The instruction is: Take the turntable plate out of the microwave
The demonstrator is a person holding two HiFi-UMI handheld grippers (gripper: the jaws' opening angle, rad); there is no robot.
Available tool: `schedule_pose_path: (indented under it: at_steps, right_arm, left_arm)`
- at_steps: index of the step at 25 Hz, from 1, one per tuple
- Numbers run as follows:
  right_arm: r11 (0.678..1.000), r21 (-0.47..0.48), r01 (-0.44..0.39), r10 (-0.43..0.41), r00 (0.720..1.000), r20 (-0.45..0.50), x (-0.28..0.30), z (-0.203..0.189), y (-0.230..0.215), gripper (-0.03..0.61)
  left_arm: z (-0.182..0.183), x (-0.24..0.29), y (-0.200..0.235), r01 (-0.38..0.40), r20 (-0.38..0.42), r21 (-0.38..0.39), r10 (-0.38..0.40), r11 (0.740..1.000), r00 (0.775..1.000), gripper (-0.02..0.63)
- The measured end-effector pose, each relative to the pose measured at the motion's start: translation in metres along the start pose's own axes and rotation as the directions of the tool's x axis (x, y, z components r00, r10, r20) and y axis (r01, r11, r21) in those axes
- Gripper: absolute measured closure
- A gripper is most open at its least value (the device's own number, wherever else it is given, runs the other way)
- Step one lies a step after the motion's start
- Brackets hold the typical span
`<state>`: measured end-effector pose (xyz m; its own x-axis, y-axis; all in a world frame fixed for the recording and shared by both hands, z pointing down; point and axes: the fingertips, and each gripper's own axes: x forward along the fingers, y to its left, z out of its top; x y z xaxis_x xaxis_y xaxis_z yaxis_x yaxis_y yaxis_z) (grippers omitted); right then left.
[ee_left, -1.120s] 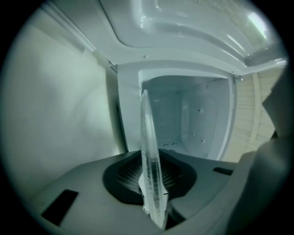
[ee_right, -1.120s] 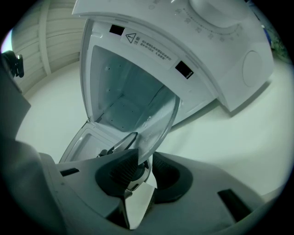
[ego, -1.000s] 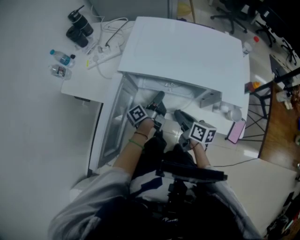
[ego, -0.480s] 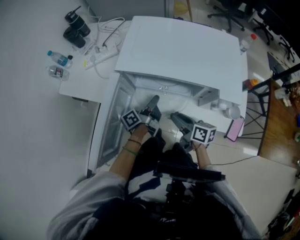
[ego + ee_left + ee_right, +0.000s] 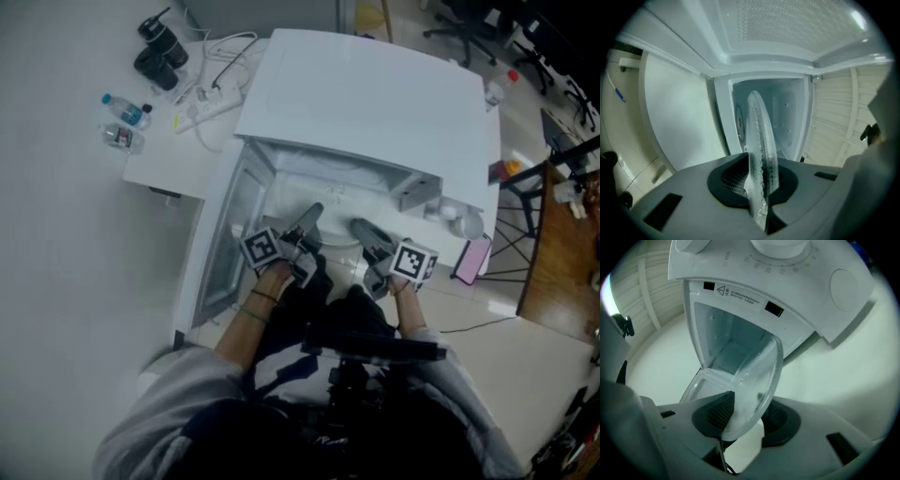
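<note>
- White box-shaped microwave [image 5: 375, 103]: stands on the white desk [image 5: 159, 159], front toward the desk's near edge. Its door [image 5: 220, 246] is swung wide to the left, which leaves the cavity free for both tools.
- Clear round glass turntable plate [image 5: 761, 140]: out in front of the cavity mouth, between the two tools and clear of the cavity floor. It is carried edge-on and upright in the left gripper view, tilted in the right one.
- Left hand-held gripper [image 5: 312, 214]: jaws nearly together, clamped on the plate's rim. It appears to carry the plate alone, hence the firm bite deep between the pads.
- Right hand-held gripper [image 5: 361, 227]: jaws spread wide. The plate's opposite rim stands between them, with a gap showing at one pad (no squeeze that I can see). Probably it serves only as a guard beside the rim.
- Task standing, by judgement: the plate is all but withdrawn; setting it down is not yet done.
</note>
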<state>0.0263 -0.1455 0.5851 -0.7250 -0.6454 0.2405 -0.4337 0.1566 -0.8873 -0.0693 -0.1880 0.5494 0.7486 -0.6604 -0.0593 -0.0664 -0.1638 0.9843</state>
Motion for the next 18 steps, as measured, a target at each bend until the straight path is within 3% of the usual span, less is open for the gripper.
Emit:
schedule_pose_path:
  at_steps: [4,6,11,18]
  right_arm:
    - [0.994,0.070,-0.082,0.078,0.995,0.058,0.003,0.001,0.009,0.405]
    - [0.995,0.035,-0.092,0.090,0.994,0.054,0.001,-0.002,0.014,0.483]
    - [0.988,-0.081,-0.133,0.133,0.991,0.004,-0.008,-0.009,0.034,0.486]
    - [0.975,-0.134,-0.179,0.176,0.984,-0.036,-0.027,-0.017,0.060,0.486]
  left_arm:
    - [-0.013,-0.011,-0.009,0.010,-0.026,-0.005,-0.010,1.000,1.000,0.598]
    - [-0.018,-0.019,-0.013,0.014,-0.018,-0.030,-0.014,0.999,1.000,0.598]
    - [-0.024,-0.037,-0.027,0.028,0.034,-0.038,-0.027,0.999,0.999,0.597]
    - [-0.042,-0.057,-0.047,0.044,0.105,-0.011,-0.043,0.999,0.994,0.597]
